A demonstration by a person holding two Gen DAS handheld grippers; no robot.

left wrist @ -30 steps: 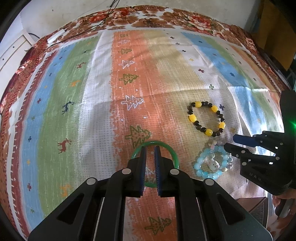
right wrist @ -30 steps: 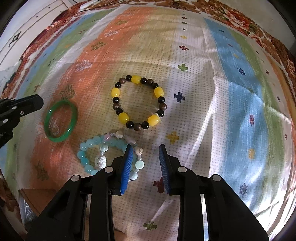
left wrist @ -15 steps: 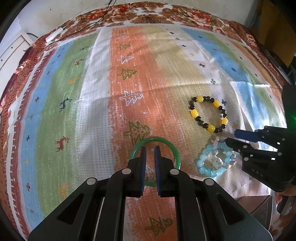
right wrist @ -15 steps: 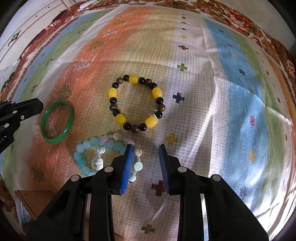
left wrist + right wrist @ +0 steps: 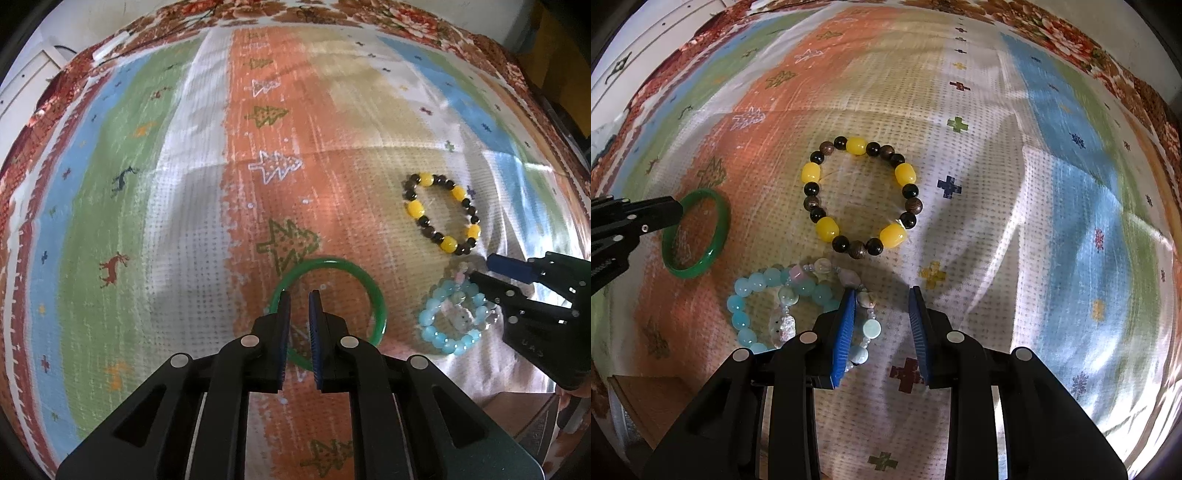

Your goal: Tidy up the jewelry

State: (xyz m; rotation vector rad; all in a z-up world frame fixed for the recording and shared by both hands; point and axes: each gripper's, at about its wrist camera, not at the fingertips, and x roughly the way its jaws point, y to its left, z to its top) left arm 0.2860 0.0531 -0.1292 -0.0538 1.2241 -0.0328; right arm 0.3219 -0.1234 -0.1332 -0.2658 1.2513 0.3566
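A green bangle (image 5: 325,263) (image 5: 724,221) lies flat on the striped cloth. My left gripper (image 5: 299,295) hovers over its left rim, pointing steeply down, jaws shut with only cloth showing in the thin gap. Right of the bangle lie a blue bead bracelet (image 5: 430,332) (image 5: 738,317) tangled with a pale mixed-bead bracelet (image 5: 871,326), and beyond them a yellow-and-black bead bracelet (image 5: 415,208) (image 5: 856,146). My right gripper (image 5: 882,291) (image 5: 484,267) stands open over the right end of the pale bracelet; a few of its beads sit beside the left pad, not pressed.
The striped cloth (image 5: 166,221) with tree and deer prints covers the table and has a floral border at the far edge. A wooden box corner (image 5: 646,398) (image 5: 524,406) shows at the near edge by the right gripper. A white cabinet (image 5: 646,37) stands beyond the table.
My left gripper has come down closer to the green bangle, which now looks larger under its tips. The right gripper and all bracelets have stayed where they were.
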